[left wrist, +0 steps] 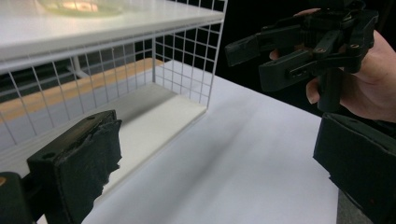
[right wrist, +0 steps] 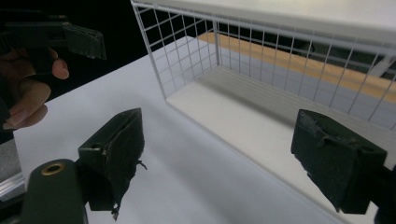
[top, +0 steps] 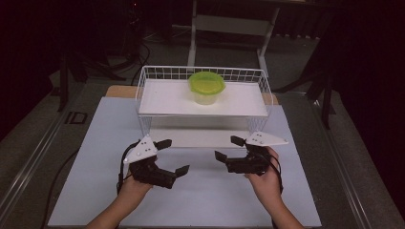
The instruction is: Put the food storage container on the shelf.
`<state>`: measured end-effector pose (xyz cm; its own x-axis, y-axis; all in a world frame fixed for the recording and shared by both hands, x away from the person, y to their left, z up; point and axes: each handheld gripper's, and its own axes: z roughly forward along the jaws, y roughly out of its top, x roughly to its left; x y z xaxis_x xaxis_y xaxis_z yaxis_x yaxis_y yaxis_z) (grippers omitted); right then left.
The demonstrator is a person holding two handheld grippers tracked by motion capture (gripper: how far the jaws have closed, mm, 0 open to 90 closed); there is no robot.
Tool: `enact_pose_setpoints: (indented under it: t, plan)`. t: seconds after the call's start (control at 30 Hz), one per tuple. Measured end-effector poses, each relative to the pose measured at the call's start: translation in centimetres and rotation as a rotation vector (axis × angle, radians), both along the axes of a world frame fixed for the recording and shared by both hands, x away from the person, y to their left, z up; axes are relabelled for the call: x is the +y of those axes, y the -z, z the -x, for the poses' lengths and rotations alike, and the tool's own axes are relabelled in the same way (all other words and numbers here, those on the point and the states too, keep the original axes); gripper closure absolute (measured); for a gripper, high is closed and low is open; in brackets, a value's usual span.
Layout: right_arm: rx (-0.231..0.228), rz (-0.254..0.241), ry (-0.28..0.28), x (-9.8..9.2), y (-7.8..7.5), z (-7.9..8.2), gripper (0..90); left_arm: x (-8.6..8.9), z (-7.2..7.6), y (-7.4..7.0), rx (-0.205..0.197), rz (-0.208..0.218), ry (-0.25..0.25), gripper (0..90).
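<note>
A clear tub with a green lid [top: 206, 87] stands upright on the top shelf of a white wire rack [top: 143, 88], upper centre of the high view, toward the back of the shelf and apart from the wire rim. The lower shelf [left wrist: 154, 123] under it is bare. The rack sits on a pale surface [top: 200, 200] that fills the lower half of the frame. Both claws are low in the frame, in front of the rack and well apart from the tub. The left claw [top: 173, 157], lower left of centre, has its jaws spread wide and holds nothing; the right claw [top: 228, 149], lower right of centre, is likewise spread wide and empty. They face each other across a bare stretch of the surface. Judged from this, the work stands at the approach step, with no grasp made. The next move would call for raising a claw above the rack's front rim, bringing it over the top shelf, and setting the jaws either side of the tub below its lid before closing.
</note>
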<state>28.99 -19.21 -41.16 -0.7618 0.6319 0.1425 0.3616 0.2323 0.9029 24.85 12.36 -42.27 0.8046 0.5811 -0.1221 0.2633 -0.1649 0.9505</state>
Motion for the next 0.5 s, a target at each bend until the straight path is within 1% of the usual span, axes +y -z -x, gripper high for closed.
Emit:
enact_pose_setpoints:
  t: [0.03, 0.1, 0.23, 0.27, 0.33, 0.4, 0.5]
  plan:
    - [-0.002, 0.004, 0.002, -0.1, 0.2, 0.1, 17.1, 0.0, 0.1, 0.3, 0.003, 0.000, -0.003, 1.4]
    - [-0.004, 0.003, 0.004, -0.5, 0.7, 0.3, 17.0, 0.1, 0.2, 0.8, 0.023, 0.009, 0.006, 1.4]
    - [0.002, 0.006, -0.003, -1.1, 1.7, 0.9, 17.0, 0.2, 0.7, 1.8, 0.027, -0.009, 0.009, 1.4]
    - [0.001, 0.007, 0.000, -1.2, 1.9, 1.1, 17.0, 0.2, 0.8, 2.0, 0.029, -0.008, 0.010, 1.4]
    - [0.004, 0.011, -0.004, -1.5, 2.3, 1.4, 17.0, 0.3, 0.9, 2.5, 0.032, -0.017, 0.020, 1.4]
    - [0.005, 0.014, -0.002, -1.8, 2.8, 1.7, 17.0, 0.5, 1.0, 2.8, 0.032, -0.017, 0.029, 1.4]
    - [0.018, 0.017, -0.006, -2.2, 3.5, 2.1, 17.0, 0.6, 1.2, 3.3, 0.032, -0.029, 0.033, 1.4]
